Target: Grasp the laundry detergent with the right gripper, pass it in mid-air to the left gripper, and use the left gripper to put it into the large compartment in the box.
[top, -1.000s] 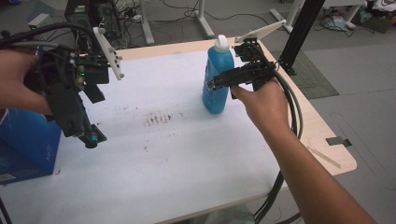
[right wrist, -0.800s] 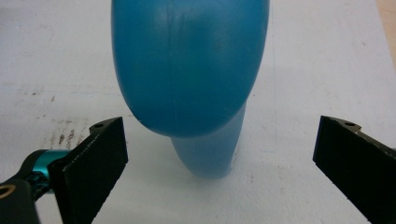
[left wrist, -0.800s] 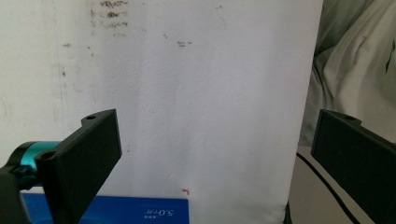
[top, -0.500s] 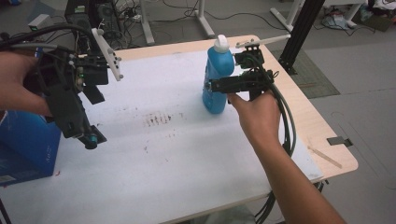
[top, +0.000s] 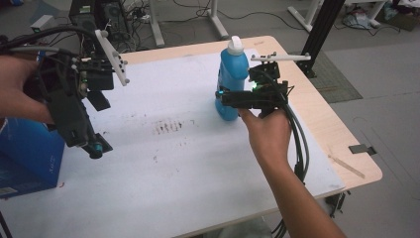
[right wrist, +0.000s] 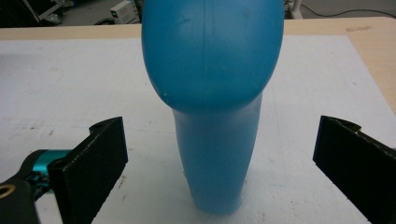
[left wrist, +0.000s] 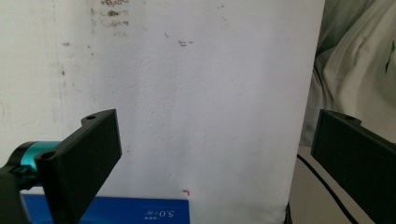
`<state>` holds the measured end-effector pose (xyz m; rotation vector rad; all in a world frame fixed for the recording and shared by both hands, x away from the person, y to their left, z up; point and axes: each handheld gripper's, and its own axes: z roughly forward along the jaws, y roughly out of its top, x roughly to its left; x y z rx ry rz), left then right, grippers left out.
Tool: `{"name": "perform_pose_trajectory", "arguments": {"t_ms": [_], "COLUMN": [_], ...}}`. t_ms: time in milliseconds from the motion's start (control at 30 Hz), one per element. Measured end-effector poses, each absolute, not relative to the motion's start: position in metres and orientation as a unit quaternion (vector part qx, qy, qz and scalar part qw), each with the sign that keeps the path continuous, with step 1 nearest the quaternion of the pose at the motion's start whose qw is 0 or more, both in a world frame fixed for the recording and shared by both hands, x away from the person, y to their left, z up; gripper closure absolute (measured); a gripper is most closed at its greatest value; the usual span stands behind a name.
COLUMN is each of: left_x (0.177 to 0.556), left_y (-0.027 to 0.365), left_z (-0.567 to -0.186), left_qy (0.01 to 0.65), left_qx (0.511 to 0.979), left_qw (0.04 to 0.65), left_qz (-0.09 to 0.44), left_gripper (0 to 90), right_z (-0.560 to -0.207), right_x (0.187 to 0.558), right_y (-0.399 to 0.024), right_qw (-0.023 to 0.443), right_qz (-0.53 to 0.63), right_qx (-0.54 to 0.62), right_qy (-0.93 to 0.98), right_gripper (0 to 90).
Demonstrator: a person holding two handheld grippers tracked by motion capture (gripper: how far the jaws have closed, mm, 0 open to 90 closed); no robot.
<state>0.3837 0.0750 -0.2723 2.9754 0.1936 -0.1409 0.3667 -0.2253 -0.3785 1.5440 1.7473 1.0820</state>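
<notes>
**Blue bottle stands between the wide right tongs**

The blue plastic bottle with a white cap [top: 232, 79] stands upright on the white-covered tabletop [top: 198, 168], near its far right corner. The right tongs [top: 225, 95] reach it from the right edge, spread wide; in the right gripper view the bottle's narrow lower body [right wrist: 215, 158] sits midway between the two black jaws, touching neither. The left tongs [top: 96, 148] hang wide open above the left edge, beside a dark blue cardboard box [top: 27, 158], well apart from the bottle.

Open white mat [top: 198, 163] mid-table, blue box [top: 27, 158] blocking left edge
</notes>
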Motion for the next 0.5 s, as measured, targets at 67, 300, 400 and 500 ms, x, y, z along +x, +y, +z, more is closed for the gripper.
{"name": "perform_pose_trajectory", "arguments": {"t_ms": [67,300,400,500], "left_x": [0.384,0.384,0.384,0.384], "left_y": [0.075,0.076,0.076,0.076], "left_z": [-0.272,-0.273,-0.273,-0.273], "left_qy": [0.064,0.066,0.067,0.067], "left_qx": [0.994,0.994,0.994,0.994], "left_qw": [0.077,0.075,0.075,0.075], "left_qz": [-0.047,-0.048,-0.047,-0.048], "left_gripper": [1.7,1.7,1.7,1.7], "right_z": [-0.38,-0.388,-0.391,-0.393], "right_x": [0.366,0.362,0.363,0.365], "right_y": [-0.226,-0.225,-0.224,-0.223], "right_qw": [0.283,0.293,0.297,0.299], "right_qz": [0.406,0.421,0.426,0.428], "right_qx": [0.574,0.565,0.563,0.561], "right_qy": [0.652,0.646,0.643,0.642], "right_gripper": [2.4,2.4,2.4,2.4]}}
